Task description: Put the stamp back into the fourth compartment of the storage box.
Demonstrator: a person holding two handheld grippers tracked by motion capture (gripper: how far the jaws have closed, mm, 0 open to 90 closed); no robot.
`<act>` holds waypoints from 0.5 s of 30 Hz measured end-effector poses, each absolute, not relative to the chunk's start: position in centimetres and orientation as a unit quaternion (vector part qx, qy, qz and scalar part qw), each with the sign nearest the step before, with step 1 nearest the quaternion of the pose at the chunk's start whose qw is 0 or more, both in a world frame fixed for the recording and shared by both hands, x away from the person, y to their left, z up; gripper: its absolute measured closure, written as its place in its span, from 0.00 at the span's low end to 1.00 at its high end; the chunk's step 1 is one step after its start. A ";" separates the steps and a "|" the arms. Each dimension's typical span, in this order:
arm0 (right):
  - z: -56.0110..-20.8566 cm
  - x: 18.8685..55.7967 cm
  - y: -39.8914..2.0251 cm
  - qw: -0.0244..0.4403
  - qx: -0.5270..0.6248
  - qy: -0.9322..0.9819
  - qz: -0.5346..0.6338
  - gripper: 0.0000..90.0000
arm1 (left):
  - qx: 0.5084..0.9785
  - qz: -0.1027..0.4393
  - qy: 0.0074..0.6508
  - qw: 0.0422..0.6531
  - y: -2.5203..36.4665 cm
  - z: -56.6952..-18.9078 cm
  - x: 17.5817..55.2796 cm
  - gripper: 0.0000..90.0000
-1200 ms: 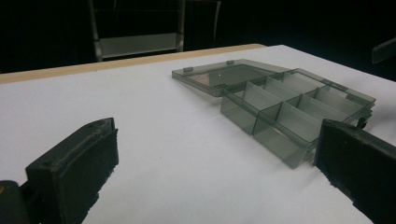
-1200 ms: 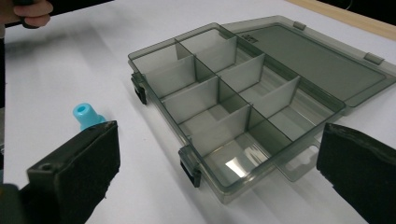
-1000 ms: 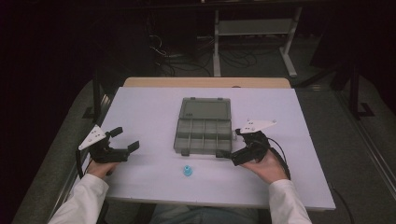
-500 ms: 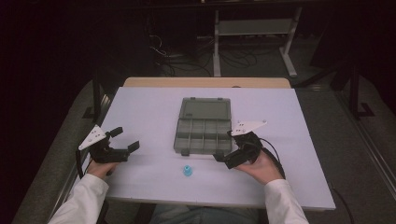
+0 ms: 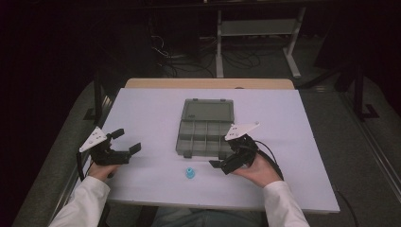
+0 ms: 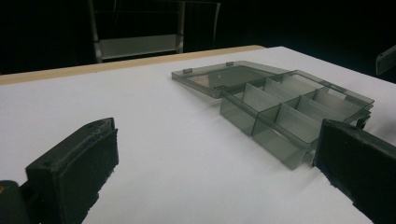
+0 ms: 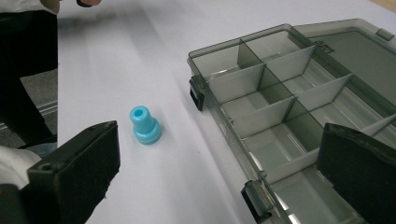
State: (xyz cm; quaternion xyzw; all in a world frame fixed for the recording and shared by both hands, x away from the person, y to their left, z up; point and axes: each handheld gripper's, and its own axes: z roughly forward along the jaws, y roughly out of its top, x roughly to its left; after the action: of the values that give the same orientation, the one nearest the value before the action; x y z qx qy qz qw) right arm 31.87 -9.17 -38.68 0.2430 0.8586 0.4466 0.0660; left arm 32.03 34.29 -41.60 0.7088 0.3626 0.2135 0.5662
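Near the surface's [image 5: 142,113] left edge, the left hand-held gripper [image 5: 126,141] hovers with jaws apart, holding nothing. The blue peg [image 5: 190,173] stands near the front edge. The right hand-held gripper [image 5: 222,161], jaws apart, hovers just beside it, by the open compartment box [image 5: 204,126].

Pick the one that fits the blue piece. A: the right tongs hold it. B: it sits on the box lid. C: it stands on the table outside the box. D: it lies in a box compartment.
C: the blue piece stands on the table beside the open box, apart from it, ahead of the open right tongs.
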 end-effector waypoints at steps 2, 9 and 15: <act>-38.7 31.9 -9.0 0.064 0.240 0.861 0.444 0.00 | 0.709 0.212 0.363 0.566 34.3 -41.6 32.0 0.00; -38.8 31.7 -8.1 0.054 0.229 0.867 0.439 0.00 | 0.709 0.213 0.363 0.566 34.3 -41.6 32.0 0.00; -39.1 31.7 -7.4 0.046 0.222 0.874 0.429 0.00 | 0.709 0.214 0.362 0.566 34.3 -41.6 32.0 0.00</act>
State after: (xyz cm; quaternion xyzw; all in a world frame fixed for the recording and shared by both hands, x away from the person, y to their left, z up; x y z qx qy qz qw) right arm 31.68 -7.44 -39.05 0.2224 0.8744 0.4287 0.0464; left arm 32.04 34.33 -41.60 0.7094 0.3618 0.2139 0.5658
